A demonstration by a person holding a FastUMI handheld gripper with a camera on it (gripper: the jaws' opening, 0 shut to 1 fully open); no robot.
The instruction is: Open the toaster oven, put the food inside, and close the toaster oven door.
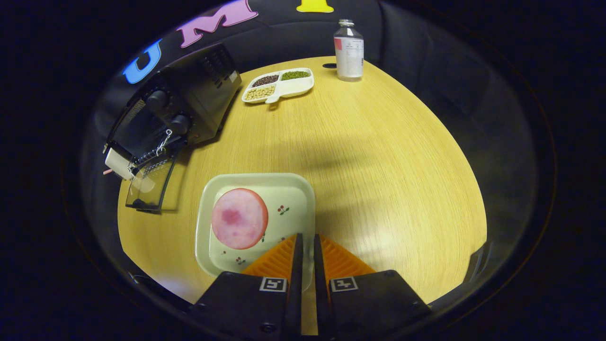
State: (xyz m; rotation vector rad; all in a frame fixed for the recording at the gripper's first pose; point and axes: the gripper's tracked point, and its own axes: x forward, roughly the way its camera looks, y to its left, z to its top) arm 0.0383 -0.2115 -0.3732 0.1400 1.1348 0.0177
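- The gripper hangs over the near right edge of the plate; its two fingers stand almost together with only a thin slit between them and nothing held in that slit
- Each finger carries a small square black-and-white marker at its base; the pattern is a code, not words
- The food, a round pink slice of meat, lies flat on the plate just ahead and to the left of the fingertips; being a disc it has no long axis to speak of; a darker blotch sits near its middle
- The plate is a pale rounded square with small cherry sprigs printed on it; it sits near the front edge of the table
- The toaster oven stands at the far left of the table, turned at an angle; its glass door hangs open, swung down toward the plate; two knobs show on its front panel; a short chain hangs by the door
- A divided tray of beans lies beyond the oven's right side; a clear bottle stands upright near the far edge, its label too small to read
- The right half of the table, from the plate across to its curved rim, is bare wood
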